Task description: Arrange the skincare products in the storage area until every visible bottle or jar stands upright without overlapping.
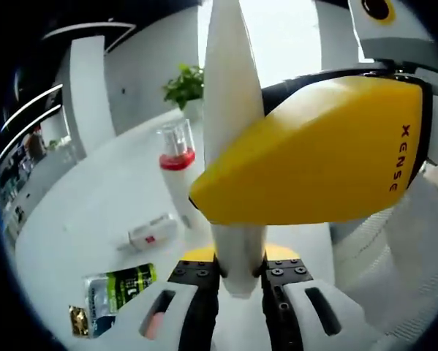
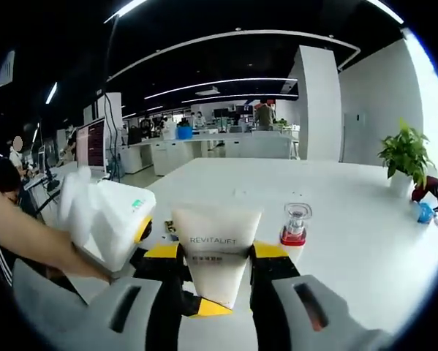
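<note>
Between both pairs of tongs a white tube [image 2: 217, 248] is being pinched, the right gripper [image 2: 216, 281] and left gripper [image 1: 239, 281] each closing on it. Handover seems underway; next, one grip needs releasing so it can be stood upright. Beyond, a red-collared bottle [image 1: 178, 164] is standing on the white table [image 2: 335, 183], in an open office.

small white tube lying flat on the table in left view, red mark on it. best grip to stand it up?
Grip the small white tube across its flattened mid-body, coming down from above with the jaws straddling its width. It lies on its side on the table, so its ends are low. Probably free a gripper first.
</note>
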The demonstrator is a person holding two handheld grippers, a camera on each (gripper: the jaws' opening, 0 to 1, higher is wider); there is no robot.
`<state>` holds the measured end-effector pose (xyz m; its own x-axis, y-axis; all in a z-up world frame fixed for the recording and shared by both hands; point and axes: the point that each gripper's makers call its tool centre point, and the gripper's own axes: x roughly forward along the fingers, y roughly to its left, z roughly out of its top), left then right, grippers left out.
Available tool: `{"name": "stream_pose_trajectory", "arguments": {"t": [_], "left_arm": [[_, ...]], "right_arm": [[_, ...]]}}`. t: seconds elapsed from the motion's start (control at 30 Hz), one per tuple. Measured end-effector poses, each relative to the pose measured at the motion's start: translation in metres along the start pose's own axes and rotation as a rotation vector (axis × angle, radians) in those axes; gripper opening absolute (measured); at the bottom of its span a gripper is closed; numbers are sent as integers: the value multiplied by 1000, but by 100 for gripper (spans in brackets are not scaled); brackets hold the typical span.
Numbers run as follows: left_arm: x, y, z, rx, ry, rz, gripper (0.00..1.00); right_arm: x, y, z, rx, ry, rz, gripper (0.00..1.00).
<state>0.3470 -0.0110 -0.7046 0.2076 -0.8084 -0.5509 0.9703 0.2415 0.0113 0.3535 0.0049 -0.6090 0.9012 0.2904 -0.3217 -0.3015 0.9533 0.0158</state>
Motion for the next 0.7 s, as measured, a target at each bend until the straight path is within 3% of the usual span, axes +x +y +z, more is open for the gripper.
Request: {"name": "stream_pose_trajectory", "arguments": {"t": [0.43,0.7], "left_arm": [[22,-5,-22,36,23,-68,18],[25,-2,-20,41,-1,-84,18]], "right_arm": [[8,-5,-30,9,70,-32,34],[11,-6,-31,-12,69,-41,34]]}}
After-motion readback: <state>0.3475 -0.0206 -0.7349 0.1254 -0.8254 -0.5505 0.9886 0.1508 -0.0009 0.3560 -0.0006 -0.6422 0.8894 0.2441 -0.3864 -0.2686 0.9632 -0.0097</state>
